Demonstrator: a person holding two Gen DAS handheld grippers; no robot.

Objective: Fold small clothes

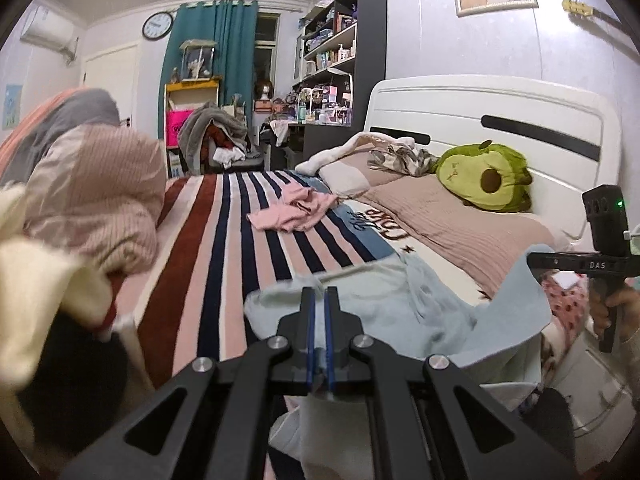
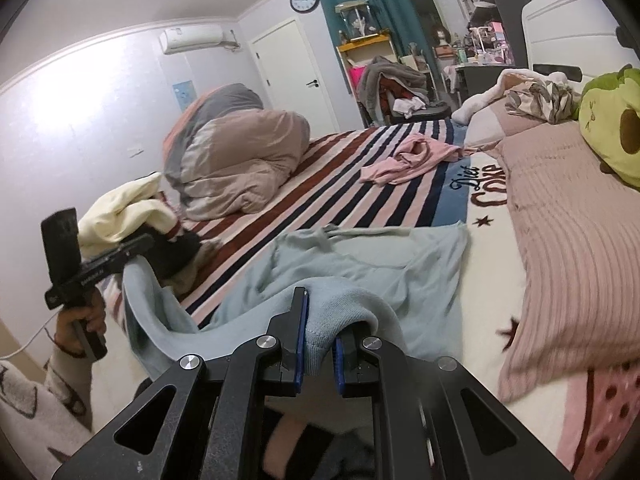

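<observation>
A light blue garment (image 1: pixel 400 304) lies spread on the striped bed cover (image 1: pixel 224 240), its near edge lifted. My left gripper (image 1: pixel 319 300) is shut on one part of that edge. My right gripper (image 2: pixel 320 320) is shut on another part, a ribbed hem draped over its fingers; the garment (image 2: pixel 360 264) stretches away from it. The right gripper shows in the left wrist view (image 1: pixel 576 264), and the left gripper in the right wrist view (image 2: pixel 132 246). A crumpled pink garment (image 1: pixel 292 210) lies farther up the bed; it also shows in the right wrist view (image 2: pixel 408 158).
A bundled pink and grey duvet (image 2: pixel 236 148) sits at the bed's left. A cream garment over dark clothes (image 2: pixel 128 208) lies near the left gripper. Pillows (image 2: pixel 568 220) and a green avocado plush (image 1: pixel 488 178) lie by the white headboard (image 1: pixel 480 104). A cluttered desk and shelves (image 1: pixel 340 60) stand behind.
</observation>
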